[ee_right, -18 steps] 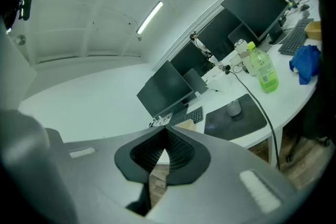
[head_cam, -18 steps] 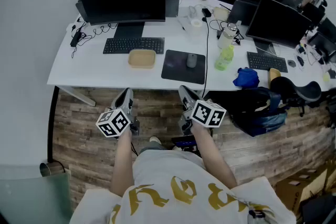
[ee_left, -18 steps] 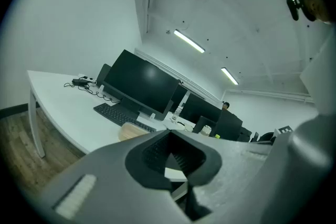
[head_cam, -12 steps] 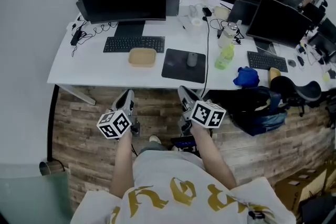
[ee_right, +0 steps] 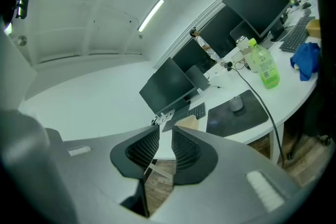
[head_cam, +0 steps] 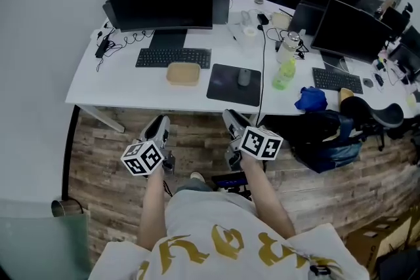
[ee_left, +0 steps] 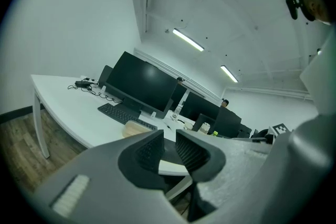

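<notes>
The person stands before a white desk (head_cam: 118,90) with both grippers held low over the wooden floor (head_cam: 105,160), well short of the desk's front edge.

The left gripper (head_cam: 158,124) points toward the desk. In the left gripper view its 2 jaws stand slightly apart with a narrow gap, and nothing sits between them (ee_left: 169,134). The thing nearest ahead of it is a tan box (head_cam: 183,73) lying on the desk just in front of a keyboard (head_cam: 173,58); the same box shows past the jaws in that view (ee_left: 137,127). A monitor (head_cam: 161,2) stands behind the keyboard.

The right gripper (head_cam: 231,119) is also empty. Its jaws are parted by a slim gap in the right gripper view (ee_right: 165,131). Nearest ahead of it is a dark mouse pad (head_cam: 223,90), just right of the box, with a mouse (head_cam: 244,77) on it. A black cable (head_cam: 262,42) runs down across the desk beside the pad's right edge and over the front edge.

Further right on the desk stand a green bottle (head_cam: 283,74) and a blue cloth (head_cam: 310,100). A black bag (head_cam: 325,134) sits below the desk, right of the right gripper.

The 2 grippers are apart from each other, each touching nothing.
</notes>
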The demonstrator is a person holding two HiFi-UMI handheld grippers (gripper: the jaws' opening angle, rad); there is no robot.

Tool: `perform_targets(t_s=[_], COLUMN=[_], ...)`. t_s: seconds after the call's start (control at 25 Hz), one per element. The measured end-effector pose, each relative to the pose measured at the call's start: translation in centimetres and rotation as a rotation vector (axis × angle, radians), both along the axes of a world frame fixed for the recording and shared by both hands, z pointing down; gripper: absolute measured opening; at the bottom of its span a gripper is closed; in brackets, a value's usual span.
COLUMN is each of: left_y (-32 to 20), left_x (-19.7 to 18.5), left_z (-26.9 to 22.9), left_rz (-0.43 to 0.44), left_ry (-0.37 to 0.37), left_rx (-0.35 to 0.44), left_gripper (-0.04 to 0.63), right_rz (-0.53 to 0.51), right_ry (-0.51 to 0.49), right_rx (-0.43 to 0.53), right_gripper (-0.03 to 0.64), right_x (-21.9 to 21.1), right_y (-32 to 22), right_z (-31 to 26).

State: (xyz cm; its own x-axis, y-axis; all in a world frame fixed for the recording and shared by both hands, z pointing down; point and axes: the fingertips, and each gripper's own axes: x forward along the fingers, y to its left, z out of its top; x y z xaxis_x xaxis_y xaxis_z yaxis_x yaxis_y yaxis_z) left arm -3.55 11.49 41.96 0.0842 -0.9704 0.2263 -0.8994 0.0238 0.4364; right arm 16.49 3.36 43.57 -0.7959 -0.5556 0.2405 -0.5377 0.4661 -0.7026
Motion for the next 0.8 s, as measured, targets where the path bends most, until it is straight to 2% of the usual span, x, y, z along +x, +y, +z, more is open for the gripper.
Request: perform_targets(t_s=[0.2, 0.4, 0.8], left_y=[-0.4, -1.8, -12.4], left_x=[-1.7, -4.4, -11.0], left_z=[0.2, 2.0, 6.1], left_rz=[-0.005, -0.011, 0.126], left_ry=[-0.001, 0.029, 0.063], left_rx=[-0.009, -0.035, -0.111], left_gripper=[0.09, 0.104, 0.104], right_rz=[-0.007, -0.005, 0.084], right_ry=[-0.003, 0.039, 0.031], right_rx=[-0.002, -0.025, -0.15], right_gripper=[0.112, 0.12, 0.135], right_x=[-1.4, -2.9, -9.2], right_y=[-0.9, -1.7, -8.5], right_z=[-0.1, 1.7, 5.4])
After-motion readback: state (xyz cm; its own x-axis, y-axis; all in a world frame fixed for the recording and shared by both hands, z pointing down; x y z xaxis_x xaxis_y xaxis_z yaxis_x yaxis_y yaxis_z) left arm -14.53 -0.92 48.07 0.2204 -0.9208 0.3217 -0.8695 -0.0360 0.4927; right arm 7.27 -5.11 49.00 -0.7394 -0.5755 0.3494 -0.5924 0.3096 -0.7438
